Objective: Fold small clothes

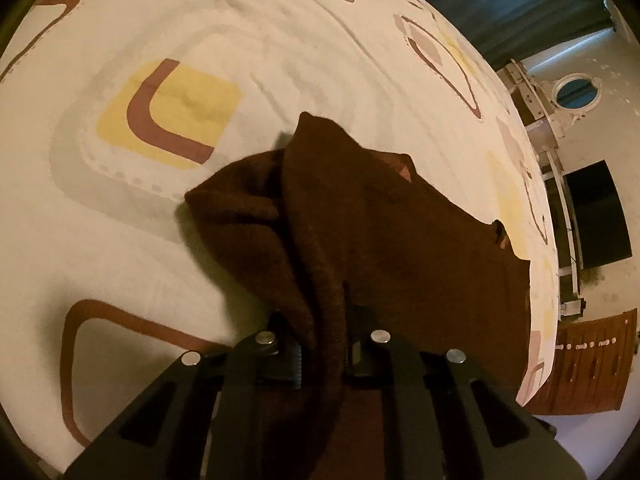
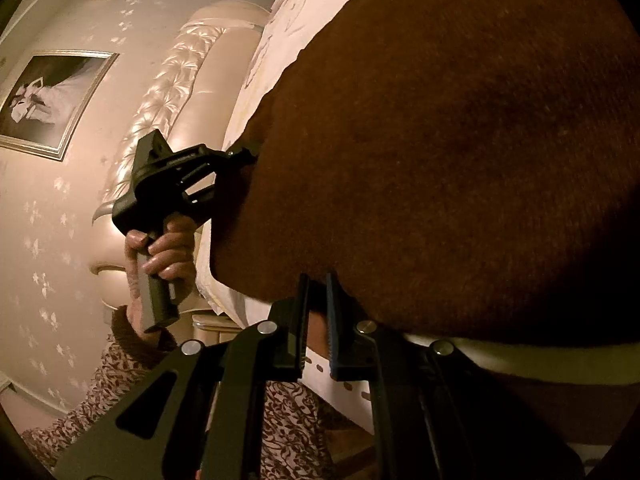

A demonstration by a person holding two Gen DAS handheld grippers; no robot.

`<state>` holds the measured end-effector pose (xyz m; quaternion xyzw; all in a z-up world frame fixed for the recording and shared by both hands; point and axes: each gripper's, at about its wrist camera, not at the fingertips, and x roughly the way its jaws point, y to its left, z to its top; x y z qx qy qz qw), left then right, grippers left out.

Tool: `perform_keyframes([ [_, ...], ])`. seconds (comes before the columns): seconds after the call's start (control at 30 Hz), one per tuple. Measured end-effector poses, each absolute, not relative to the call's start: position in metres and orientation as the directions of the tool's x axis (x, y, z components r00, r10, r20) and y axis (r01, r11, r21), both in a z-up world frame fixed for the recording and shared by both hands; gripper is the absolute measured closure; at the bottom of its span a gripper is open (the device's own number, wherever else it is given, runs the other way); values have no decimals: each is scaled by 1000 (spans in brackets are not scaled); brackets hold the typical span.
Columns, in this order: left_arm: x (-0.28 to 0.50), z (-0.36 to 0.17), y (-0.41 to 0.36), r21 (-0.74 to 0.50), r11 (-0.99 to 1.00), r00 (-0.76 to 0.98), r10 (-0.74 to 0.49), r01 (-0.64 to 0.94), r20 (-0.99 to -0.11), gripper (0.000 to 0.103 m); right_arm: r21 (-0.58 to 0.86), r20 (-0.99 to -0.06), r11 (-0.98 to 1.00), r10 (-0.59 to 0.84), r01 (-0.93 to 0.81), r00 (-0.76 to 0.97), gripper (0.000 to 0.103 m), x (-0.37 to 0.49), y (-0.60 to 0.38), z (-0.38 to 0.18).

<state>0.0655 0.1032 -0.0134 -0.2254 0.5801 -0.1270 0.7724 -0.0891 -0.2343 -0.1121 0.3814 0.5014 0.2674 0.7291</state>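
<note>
Brown garment (image 1: 380,220) bunched on bed (image 1: 168,248), spreading far-right from left gripper (image 1: 322,354) clamped on its near fold, opposite edge pinched in closed right gripper (image 2: 318,328); long axis between both.

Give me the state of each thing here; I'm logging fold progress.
brown garment: bunched, partly lifted off the bed, gripped at two edges.
left gripper: shut on a fold of the garment.
right gripper: shut on the garment's edge.
bedsheet: spread, lightly wrinkled.
</note>
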Motion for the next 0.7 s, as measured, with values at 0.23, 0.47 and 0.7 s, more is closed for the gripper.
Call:
perform_keyframes([
  [0.23,60,21,77,-469,882,316,-434,-39,-844,90,826,-522,563,774,-11,358,97,-90,-233,-111],
  [0.47,51,61,20,-421,906,328,-410,42,-851,90,848,-497,530,798,-6,340,94,-87,-234,-111],
  [0.7,40,76,-50,-369,923,327,-383,105,-864,90,841,-514,541,807,-13,292,68,-92,-248,-96],
])
